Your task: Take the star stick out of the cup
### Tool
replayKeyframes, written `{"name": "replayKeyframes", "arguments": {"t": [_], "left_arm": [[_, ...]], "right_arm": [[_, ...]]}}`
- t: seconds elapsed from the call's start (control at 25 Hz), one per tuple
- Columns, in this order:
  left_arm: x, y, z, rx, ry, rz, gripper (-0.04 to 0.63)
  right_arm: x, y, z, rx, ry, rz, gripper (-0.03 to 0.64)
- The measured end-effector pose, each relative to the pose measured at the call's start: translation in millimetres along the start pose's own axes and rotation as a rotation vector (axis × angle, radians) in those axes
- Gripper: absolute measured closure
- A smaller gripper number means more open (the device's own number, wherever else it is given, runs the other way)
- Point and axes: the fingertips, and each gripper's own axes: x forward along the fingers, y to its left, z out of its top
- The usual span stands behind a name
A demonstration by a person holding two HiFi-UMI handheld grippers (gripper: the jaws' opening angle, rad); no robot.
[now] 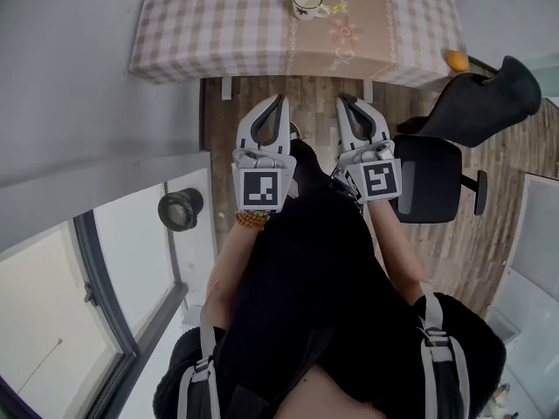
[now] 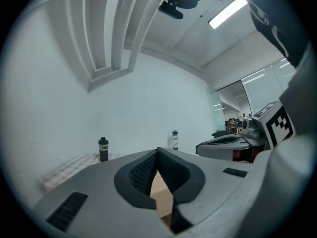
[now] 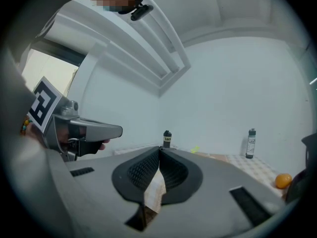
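Note:
A white flowered cup [image 1: 307, 3] stands on the checked tablecloth [image 1: 218, 24] at the far side of the head view. I cannot make out the star stick in it. A small yellow-green shape [image 3: 194, 149] shows above the table line in the right gripper view. My left gripper [image 1: 281, 99] and right gripper [image 1: 341, 99] hang side by side over the wooden floor, well short of the table. Both point toward it. The left gripper [image 2: 157, 150] has its jaws closed together with nothing between them, and so does the right gripper [image 3: 159, 149].
An orange [image 1: 456, 58] lies at the table's right corner, also seen in the right gripper view as the orange [image 3: 283, 180]. A black office chair [image 1: 454, 138] stands to the right. Two bottles [image 3: 167, 139] [image 3: 251, 143] stand on the table. A round black object [image 1: 180, 209] sits at the left by the window.

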Motion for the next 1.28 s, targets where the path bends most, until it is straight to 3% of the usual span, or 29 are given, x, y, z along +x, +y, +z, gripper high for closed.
{"name": "replayKeyframes", "arguments": {"t": [0.4, 0.6, 0.84, 1.08, 1.28], "left_arm": [[68.0, 38.5, -4.8, -0.007, 0.046, 0.022, 0.594], [104.4, 53.3, -6.7, -0.007, 0.054, 0.019, 0.594], [153.6, 64.1, -14.3, -0.013, 0.074, 0.007, 0.594], [196.1, 69.2, -27.2, -0.009, 0.099, -0.007, 0.594], [213.0, 76.8, -36.4, -0.006, 0.118, 0.02, 0.594]], "right_arm": [[79.5, -31.4, -3.9, 0.016, 0.023, 0.044, 0.612], [111.2, -50.0, -6.7, -0.028, 0.01, 0.04, 0.612], [142.1, -81.8, -43.0, -0.048, 0.072, 0.069, 0.612], [170.2, -112.2, -81.5, -0.003, 0.151, 0.08, 0.611], [193.6, -122.7, -103.0, 0.015, 0.186, 0.121, 0.572]]}}
